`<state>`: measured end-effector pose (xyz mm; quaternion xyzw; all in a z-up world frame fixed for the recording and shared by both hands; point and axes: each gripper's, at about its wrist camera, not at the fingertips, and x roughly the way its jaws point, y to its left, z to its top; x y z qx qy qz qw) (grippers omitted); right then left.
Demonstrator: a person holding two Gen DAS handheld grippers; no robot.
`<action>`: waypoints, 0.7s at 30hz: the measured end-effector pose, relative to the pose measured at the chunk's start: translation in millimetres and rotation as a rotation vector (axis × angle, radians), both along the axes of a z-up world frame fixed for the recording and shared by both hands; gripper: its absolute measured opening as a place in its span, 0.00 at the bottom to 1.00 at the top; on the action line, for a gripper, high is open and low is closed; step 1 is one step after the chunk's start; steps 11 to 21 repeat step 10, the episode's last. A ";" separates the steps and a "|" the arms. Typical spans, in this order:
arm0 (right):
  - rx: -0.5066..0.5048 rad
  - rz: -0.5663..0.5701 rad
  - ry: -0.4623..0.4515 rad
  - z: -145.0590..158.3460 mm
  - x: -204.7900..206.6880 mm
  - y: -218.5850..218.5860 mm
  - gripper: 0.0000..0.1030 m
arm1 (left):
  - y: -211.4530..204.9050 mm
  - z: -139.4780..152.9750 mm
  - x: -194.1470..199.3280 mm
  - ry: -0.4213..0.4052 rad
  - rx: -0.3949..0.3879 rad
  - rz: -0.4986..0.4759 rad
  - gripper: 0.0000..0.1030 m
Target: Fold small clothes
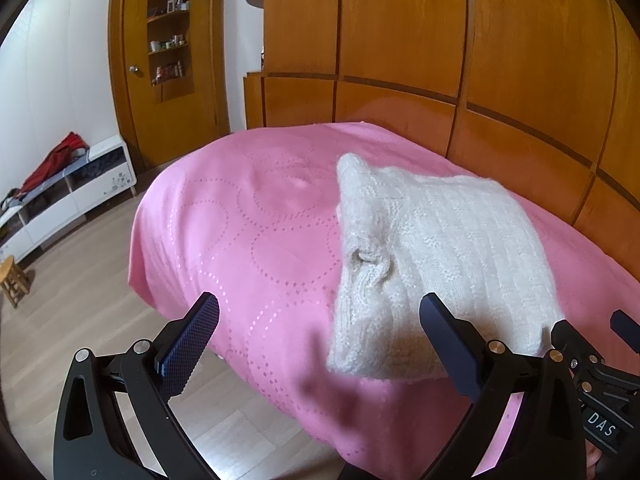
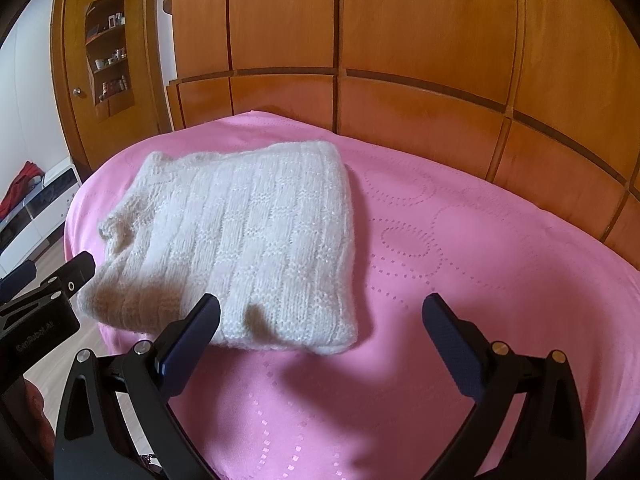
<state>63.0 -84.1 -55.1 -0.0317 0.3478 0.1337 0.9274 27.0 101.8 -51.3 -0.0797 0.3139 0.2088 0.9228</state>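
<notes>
A wall of orange-brown wooden panels fills the room beyond both grippers, running behind the bed. Far off to the left of the left gripper, a wooden door with a round knob has an inset shelf niche holding small jars and bottles. Lower on that side a pale wood floor carries a long white low cabinet with red cloth lying on top, and a small wooden stool stands nearer.

The bed surface is a pink cover stitched with dotted circles, smooth and draped over the near corner.

On it lies the folded cream knitted sweater, a thick ribbed bundle. It rests ahead of the right gripper and a little to its left, and ahead-right of the left gripper.

Both grippers hover above the cover's near edge with fingers spread wide, holding nothing. The left gripper's right finger overlaps the sweater's near edge in view; whether it touches is unclear.
</notes>
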 end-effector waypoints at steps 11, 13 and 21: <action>0.026 -0.154 0.026 -0.1 21.9 -86.2 0.98 | 6.1 -3.1 3.7 0.029 -0.019 0.025 0.96; 0.026 -0.154 0.026 -0.1 21.9 -86.2 0.98 | 6.1 -3.1 3.7 0.029 -0.019 0.025 0.96; 0.026 -0.154 0.026 -0.1 21.9 -86.2 0.98 | 6.1 -3.1 3.7 0.029 -0.019 0.025 0.96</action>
